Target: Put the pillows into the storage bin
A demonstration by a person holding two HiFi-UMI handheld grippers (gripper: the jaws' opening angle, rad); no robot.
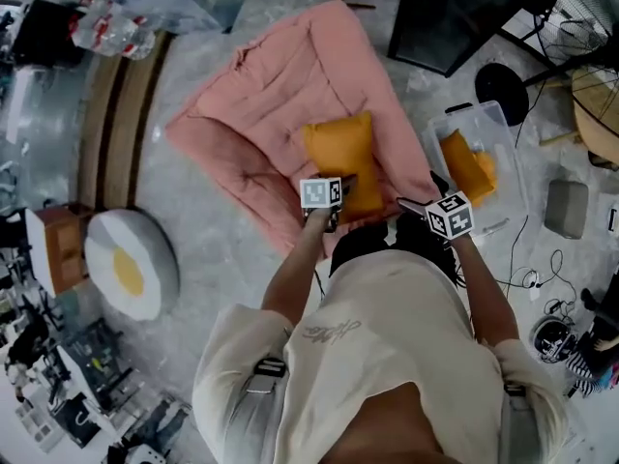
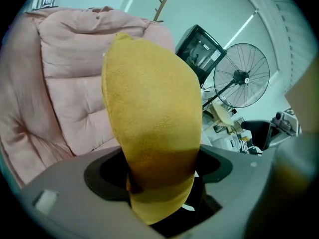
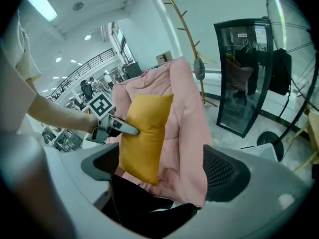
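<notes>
One quilt (image 1: pixel 266 104), one bin (image 1: pixel 505 148), grey floor (image 1: pixel 222 249)

Bin mouth: storage bin (image 1: pixel 501 129) uncovered, outer side free.
Obstruction: orange pillow (image 1: pixel 467 167) fills side nearest pink quilt (image 1: pixel 261 104).
Behind: black cabinet (image 1: pixel 455 17) close.

marble floor (image 1: pixel 224 232), black cabinet (image 1: pixel 453 19), standing fan (image 2: pixel 241 76), coat rack (image 3: pixel 187 40)

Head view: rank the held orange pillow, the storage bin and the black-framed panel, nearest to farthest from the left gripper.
1. Orange pillow: clamped in the left gripper, at centre.
2. Storage bin: on the floor to the right, with a second pillow inside.
3. Black-framed panel: top right, beyond the bin.
</notes>
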